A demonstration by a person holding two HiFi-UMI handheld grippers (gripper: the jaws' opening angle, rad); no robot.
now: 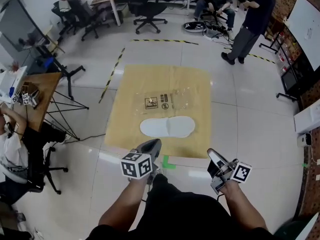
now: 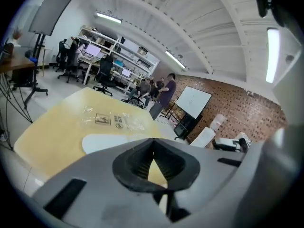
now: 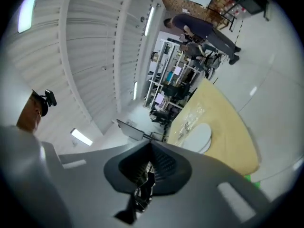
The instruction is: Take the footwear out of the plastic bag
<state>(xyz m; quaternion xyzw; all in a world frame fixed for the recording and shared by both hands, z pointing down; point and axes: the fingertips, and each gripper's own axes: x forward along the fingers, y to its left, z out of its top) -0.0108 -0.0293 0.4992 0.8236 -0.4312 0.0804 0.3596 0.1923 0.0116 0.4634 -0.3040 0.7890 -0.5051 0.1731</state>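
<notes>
The left gripper [image 1: 153, 145] and right gripper [image 1: 212, 155] both have their fingers pressed together on nothing. Well ahead of the fingers, on the yellow mat [image 1: 145, 79] on the floor, lie what look like two white slippers [image 1: 167, 127], outside the one clear plastic bag [image 1: 170, 100] just beyond them. They look thin, soft and light, so pinching an edge should lift one.

The left gripper [image 1: 154, 145] and the right gripper [image 1: 214, 156] had smooth grey plastic shells, broad at the base and tapering toward the tips. Their inner pads [image 2: 137, 164] were black and ribbed. Each carried a white cube printed with black square markers: the left cube [image 1: 136, 165] and the right cube [image 1: 241, 172]. The person wore black clothing [image 1: 175, 211], and no sleeves covered the forearms.
</notes>
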